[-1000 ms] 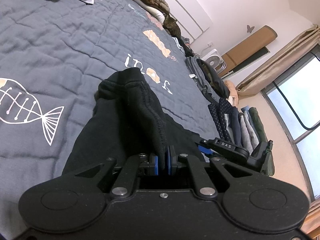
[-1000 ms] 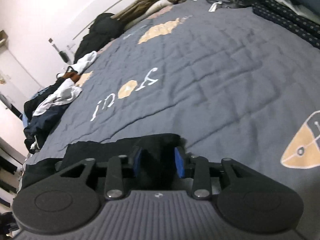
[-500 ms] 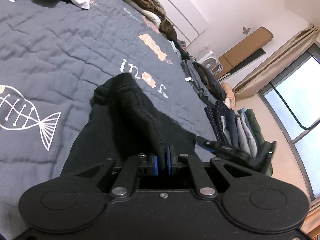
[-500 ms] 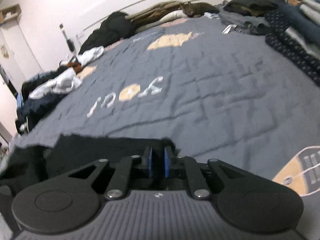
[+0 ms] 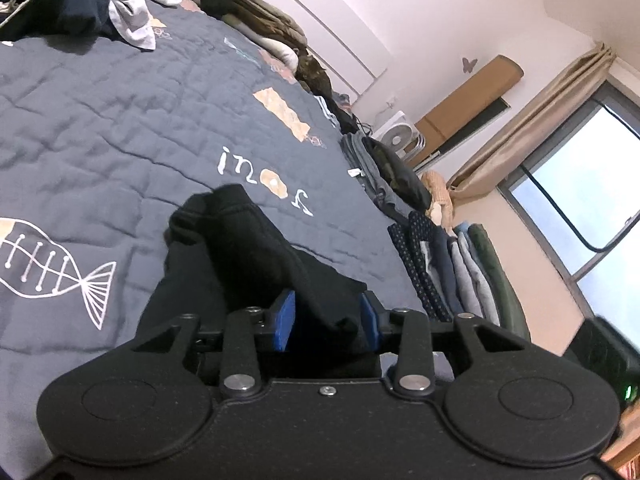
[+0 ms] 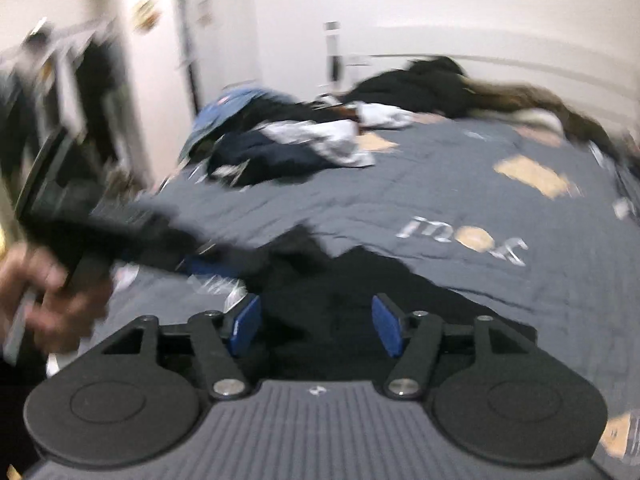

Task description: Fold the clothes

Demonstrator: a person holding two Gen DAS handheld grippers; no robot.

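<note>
**Both grippers spread over the black garment on the quilt**

We found the left gripper (image 5: pixel 327 322) with its blue pads (image 5: pixel 285 320) set apart, and a raised fold of the black garment (image 5: pixel 256 264) ran down between them without being pinched. The right gripper (image 6: pixel 316 326) also had its jaws wide apart, and its blue pads (image 6: pixel 387 330) hovered just over the near edge of the same black garment (image 6: pixel 352 280); we could not tell whether they touched the cloth, since the right wrist view was smeared by motion.

The garment lay on the grey-blue quilt (image 5: pixel 100 128), bunched into a ridge that ended in a rounded cuff-like end near the white lettering (image 5: pixel 260 180) stitched on the quilt. A white fish outline (image 5: pixel 60 268) sat to the left of the garment in the left wrist view.

In the right wrist view we saw the other gripper (image 6: pixel 100 232) as a dark blur at the left, held by a hand (image 6: pixel 48 300).

Further out, a heap of unfolded clothes (image 5: pixel 92 4) lay at the far end of the bed, and a row of folded clothes (image 5: pixel 452 268) stood along the bed's right edge. Beyond it we noted a small white fan (image 5: pixel 398 136), beige curtains (image 5: pixel 532 120) and a window (image 5: pixel 592 200).
</note>
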